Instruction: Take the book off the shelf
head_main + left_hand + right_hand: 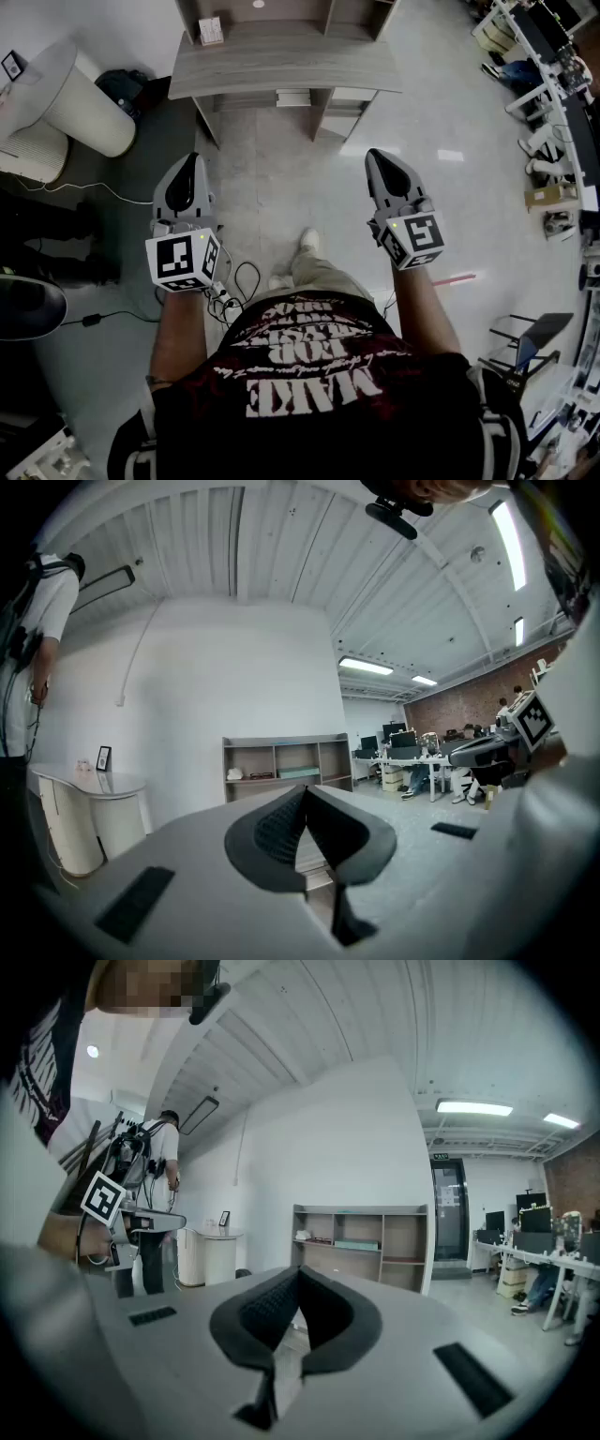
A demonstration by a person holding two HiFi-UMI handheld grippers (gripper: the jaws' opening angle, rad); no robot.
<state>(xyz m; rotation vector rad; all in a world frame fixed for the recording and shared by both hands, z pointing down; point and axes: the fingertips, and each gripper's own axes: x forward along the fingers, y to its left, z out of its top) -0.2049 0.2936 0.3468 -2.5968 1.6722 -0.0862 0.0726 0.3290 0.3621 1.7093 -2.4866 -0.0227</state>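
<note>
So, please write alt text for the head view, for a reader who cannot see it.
Seen from above, a person holds the left gripper and the right gripper, both shut and empty, out toward a grey shelf unit across a pale floor. A white round cabinet stands at the left.
</note>
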